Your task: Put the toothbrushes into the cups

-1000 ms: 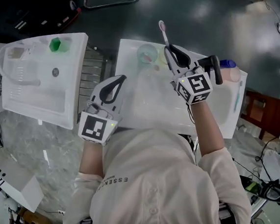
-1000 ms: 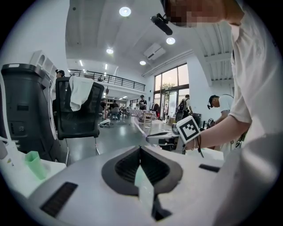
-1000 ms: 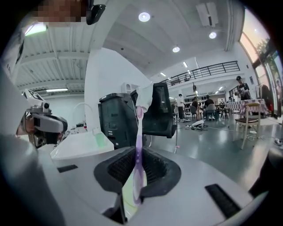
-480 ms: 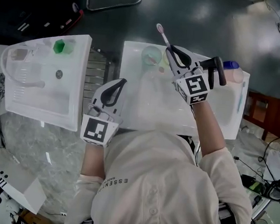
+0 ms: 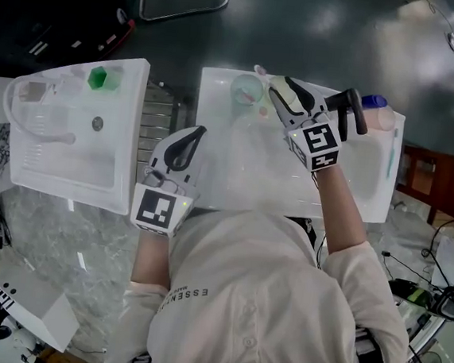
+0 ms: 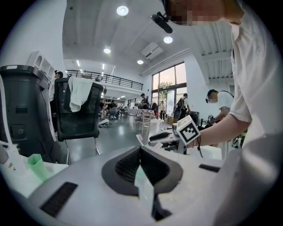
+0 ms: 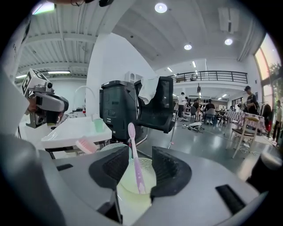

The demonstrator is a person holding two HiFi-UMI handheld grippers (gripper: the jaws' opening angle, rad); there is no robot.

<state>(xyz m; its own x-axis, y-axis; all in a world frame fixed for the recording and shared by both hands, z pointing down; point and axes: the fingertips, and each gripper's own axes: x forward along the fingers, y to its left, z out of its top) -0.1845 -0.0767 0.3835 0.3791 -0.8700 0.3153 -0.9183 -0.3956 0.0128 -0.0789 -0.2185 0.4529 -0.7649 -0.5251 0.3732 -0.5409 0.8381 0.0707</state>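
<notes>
Now, sink (image 5: 236,170): white, in front of the person.
Right gripper (image 7: 140,152): jaws have just been opening, pads clear of the brush standing between them.
Left gripper (image 6: 140,148): clenched, empty, at the sink's near left corner.
Pale green cup (image 7: 126,183): on the sink's far rim, just beside the teal cup (image 5: 241,89).
Purple toothbrush (image 7: 136,163): upright in the pale green cup, head up.

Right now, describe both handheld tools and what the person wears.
Both tools, left tool and right tool, are pale grey shells with black ribbed jaw pads and a white cube of black square markers. The right shows a black handle. The shirt is cream, short-sleeved. The right tool's jaws have just been opening, a lilac toothbrush between them.
</notes>
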